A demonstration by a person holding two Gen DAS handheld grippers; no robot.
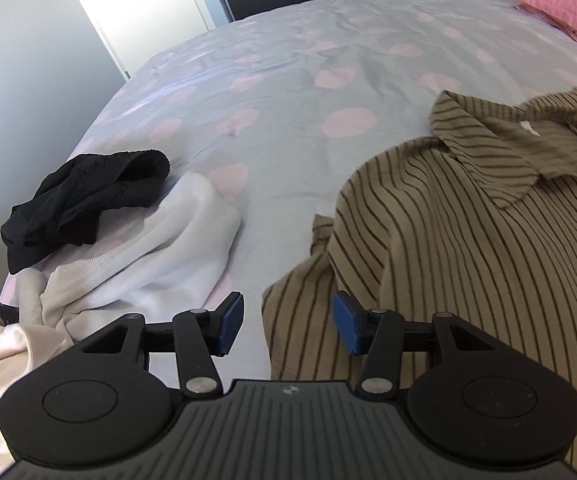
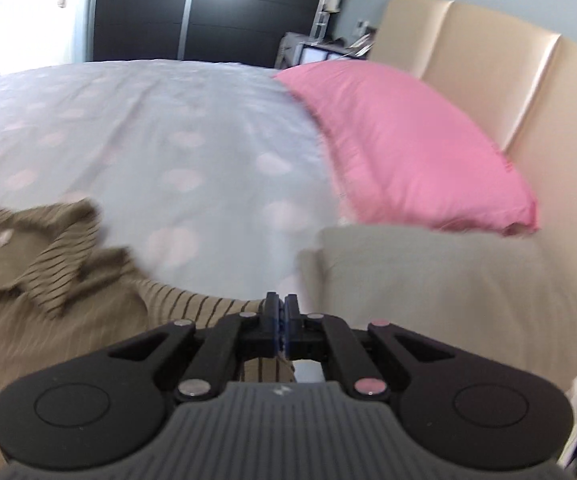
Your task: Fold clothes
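An olive shirt with dark stripes [image 1: 468, 264] lies on the bed, collar toward the far side. My left gripper [image 1: 288, 322] is open above the shirt's left edge, near its short sleeve, and holds nothing. In the right wrist view the same shirt [image 2: 48, 304] lies at the lower left. My right gripper [image 2: 280, 320] has its jaws pressed together over the shirt's right edge. Striped cloth shows just under the jaws; the view is blurred and I cannot tell if cloth is pinched between them.
A white garment [image 1: 140, 256] and a black garment [image 1: 84, 200] lie heaped at the left of the bed. The bedspread [image 1: 288, 92] is pale blue with pink dots. A pink pillow [image 2: 412, 148], a grey folded cloth [image 2: 440, 292] and a beige headboard [image 2: 528, 92] are to the right.
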